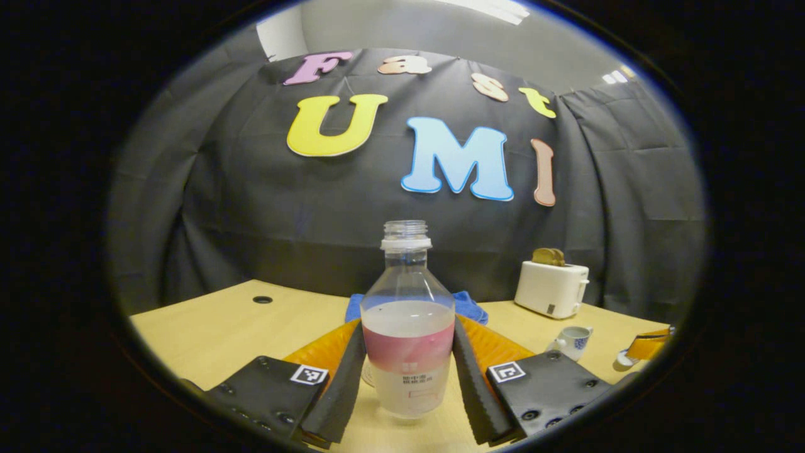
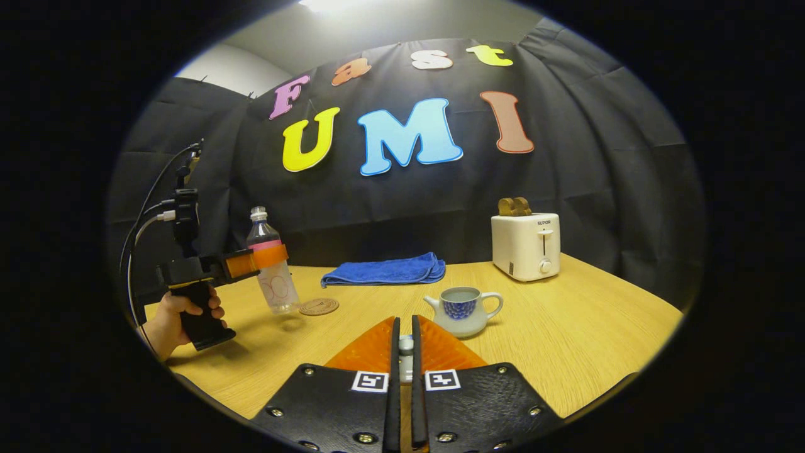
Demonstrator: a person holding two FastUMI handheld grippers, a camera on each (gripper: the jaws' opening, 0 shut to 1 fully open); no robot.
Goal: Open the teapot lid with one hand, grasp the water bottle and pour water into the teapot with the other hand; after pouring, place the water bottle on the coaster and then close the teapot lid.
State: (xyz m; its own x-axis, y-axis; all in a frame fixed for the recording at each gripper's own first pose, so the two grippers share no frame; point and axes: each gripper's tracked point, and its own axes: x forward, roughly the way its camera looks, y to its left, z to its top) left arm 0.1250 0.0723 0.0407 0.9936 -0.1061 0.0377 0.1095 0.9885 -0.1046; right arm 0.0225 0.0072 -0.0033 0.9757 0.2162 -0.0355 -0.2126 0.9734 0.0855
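The clear water bottle [image 1: 405, 277], uncapped, pink-labelled and about half full, stands upright between the fingers of my left gripper [image 1: 409, 324], which is shut on its middle. In the right gripper view the left gripper [image 2: 261, 258] holds the bottle [image 2: 277, 289] just left of the round brown coaster [image 2: 319, 306]; I cannot tell whether its base touches the table. The white and blue teapot [image 2: 462, 309] sits lidless mid-table with water inside. My right gripper [image 2: 405, 321] is shut on the small white lid [image 2: 406, 353], held low in front of the teapot. In the left gripper view the teapot [image 1: 572, 340] is at the right.
A white toaster [image 2: 525, 245] with bread stands at the back right. A folded blue cloth [image 2: 385, 270] lies near the back wall behind the coaster. A person's hand [image 2: 173, 321] grips the left gripper's handle. The wooden table [image 2: 566, 327] has a cable hole [image 1: 262, 299].
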